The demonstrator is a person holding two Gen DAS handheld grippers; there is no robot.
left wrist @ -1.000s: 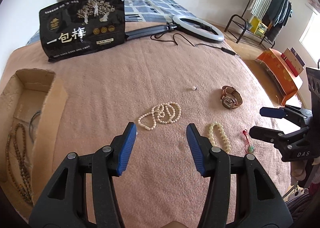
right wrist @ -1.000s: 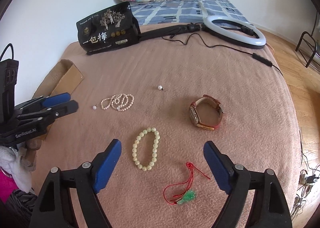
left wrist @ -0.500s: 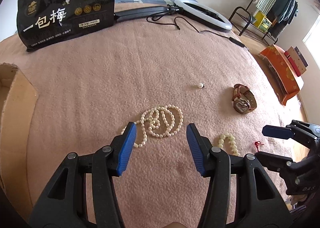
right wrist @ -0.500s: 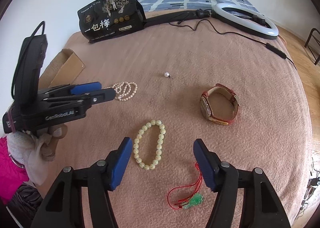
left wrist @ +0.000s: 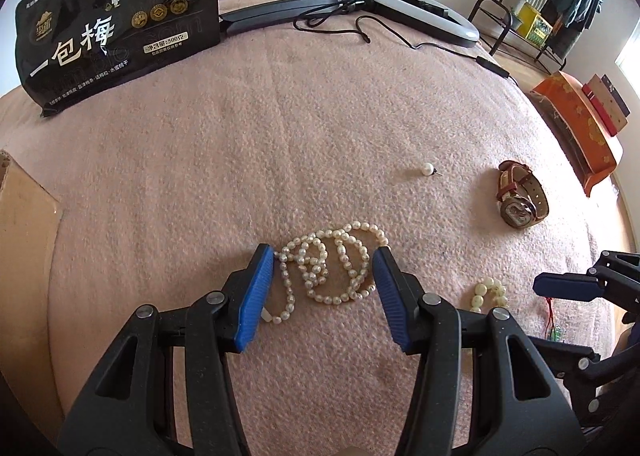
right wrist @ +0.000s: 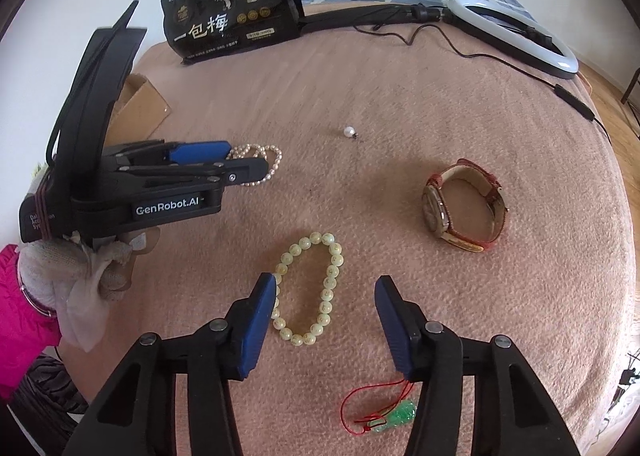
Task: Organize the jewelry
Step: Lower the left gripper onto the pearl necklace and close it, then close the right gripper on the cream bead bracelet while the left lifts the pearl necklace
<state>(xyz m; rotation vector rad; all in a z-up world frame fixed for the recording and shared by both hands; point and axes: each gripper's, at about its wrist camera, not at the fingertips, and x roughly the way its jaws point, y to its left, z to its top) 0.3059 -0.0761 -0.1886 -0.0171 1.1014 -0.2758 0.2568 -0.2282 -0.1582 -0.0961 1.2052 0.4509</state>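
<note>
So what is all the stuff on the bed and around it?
pearl necklace: one, white, coiled between left gripper's fingers
bead bracelet: one, pale yellow, between right gripper's fingers
watch: one, brown strap, right
loose pearl: one, white, middle
green charm: one, red cord, near edge
black bag: one, far side
ring light: one, white, far right
cardboard box: one, left
blanket: one, pink
left gripper: open
right gripper: open, jaws just closing

Soft, even daylight fills both views, brightest at the window far right of the pink blanket, which shows only faint shadows and no glare, while fisheye bending curves the blanket's edges and black vignette darkens the corners; focus is sharp.
</note>
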